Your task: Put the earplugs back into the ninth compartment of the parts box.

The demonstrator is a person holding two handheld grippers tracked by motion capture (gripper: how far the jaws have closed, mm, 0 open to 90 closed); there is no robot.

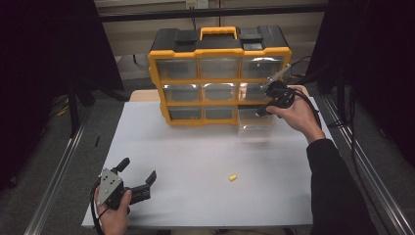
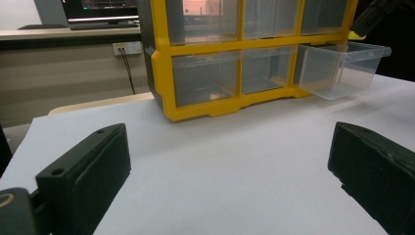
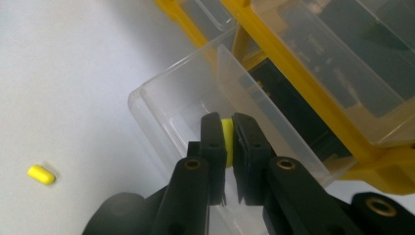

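- White table sheet (image 1: 195,161) covers the work surface; dark room behind, grey floor at both sides.
- Landmark: yellow-and-black plastic organiser w/ clear drawers (image 1: 219,73), standing upright at the far edge of the sheet.
- Left gripper (image 1: 138,177): near-left of the organiser, well apart from it, held low over the sheet by the left hand (image 1: 113,211). Jaws spread wide, nothing betw. them; its own view looks across bare sheet to the organiser front.
- Small yellow capsule-shaped piece (image 1: 233,177): lying on the sheet in front of the organiser, well apart, betw. the 2 grippers.
- Clear plastic drawer (image 1: 256,121): pulled out of the organiser's bottom-right slot.
- Right gripper (image 3: 229,139): at the organiser's right front, over the open drawer, in the right hand (image 1: 296,115). Jaws nearly closed, pinching a 2nd small yellow piece (image 3: 226,138) above the drawer's inside.
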